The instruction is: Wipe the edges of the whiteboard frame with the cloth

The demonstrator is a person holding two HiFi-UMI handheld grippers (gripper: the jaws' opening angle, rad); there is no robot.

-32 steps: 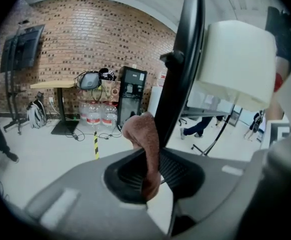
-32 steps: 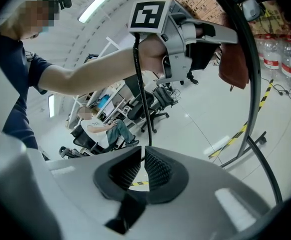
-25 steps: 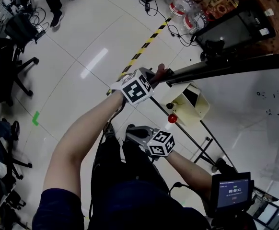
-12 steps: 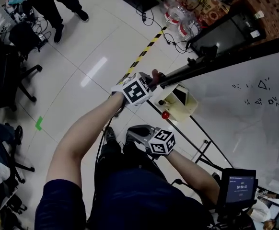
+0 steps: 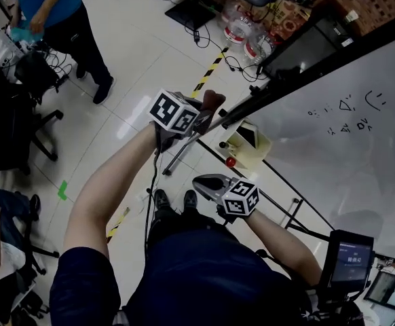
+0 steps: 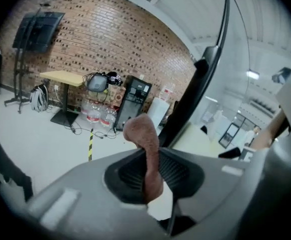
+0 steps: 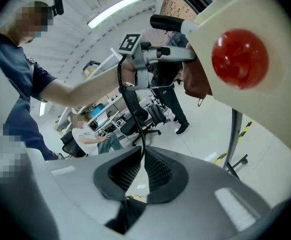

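Note:
My left gripper [image 5: 201, 116] is shut on a brown cloth [image 5: 211, 102], which sticks up out of the jaws [image 6: 141, 149]. The cloth sits at the left end of the whiteboard's black frame [image 5: 299, 65], touching or just beside its corner. That dark frame edge [image 6: 201, 91] rises to the right of the cloth in the left gripper view. My right gripper [image 5: 206, 183] hangs lower, near my body, its jaws shut with nothing between them [image 7: 138, 170]. The right gripper view looks up at the left gripper [image 7: 153, 59] and the cloth [image 7: 194, 81].
A beige box [image 5: 246, 141] with a red knob [image 5: 231, 161] hangs under the board's corner. Board legs [image 5: 286, 202] spread on the floor. A person in blue [image 5: 51, 9] stands far left near office chairs [image 5: 14, 107]. Water bottles [image 5: 241, 29] and a monitor [image 5: 306, 46] stand behind.
My left gripper with the cloth has shifted up and left by the frame's end. The view has swung upward, bringing the person in blue into sight. The right gripper stays low.

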